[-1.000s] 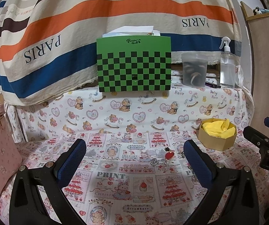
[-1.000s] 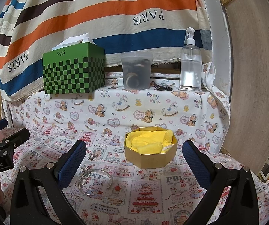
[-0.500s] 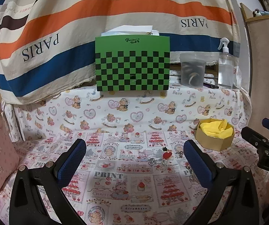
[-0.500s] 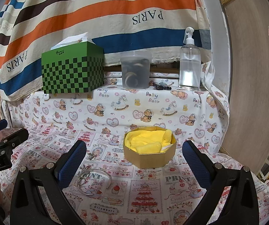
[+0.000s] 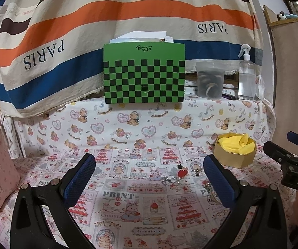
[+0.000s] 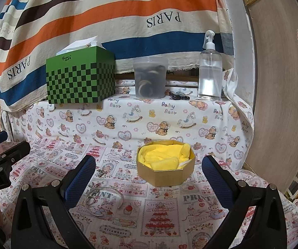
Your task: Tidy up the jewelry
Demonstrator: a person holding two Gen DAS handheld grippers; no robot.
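Left gripper (image 5: 149, 172) jaws wide apart, empty, low in frame. Red heart charm (image 5: 182, 173) and small silver pieces lie on the cloth right of center: light, slippery, pinch by the body. Right gripper (image 6: 149, 170) also spread, empty. Bangle (image 6: 103, 199) lower left: thin, stiff, grab the rim. Gold box (image 6: 165, 177) center, yellow-lined.

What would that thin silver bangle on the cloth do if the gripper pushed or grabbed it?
The bangle looks like thin wire lying flat, so it is probably light and would likely slide rather than roll. Its small charm cluster may snag the printed cloth. Lying so flat, it may be hard to pinch.
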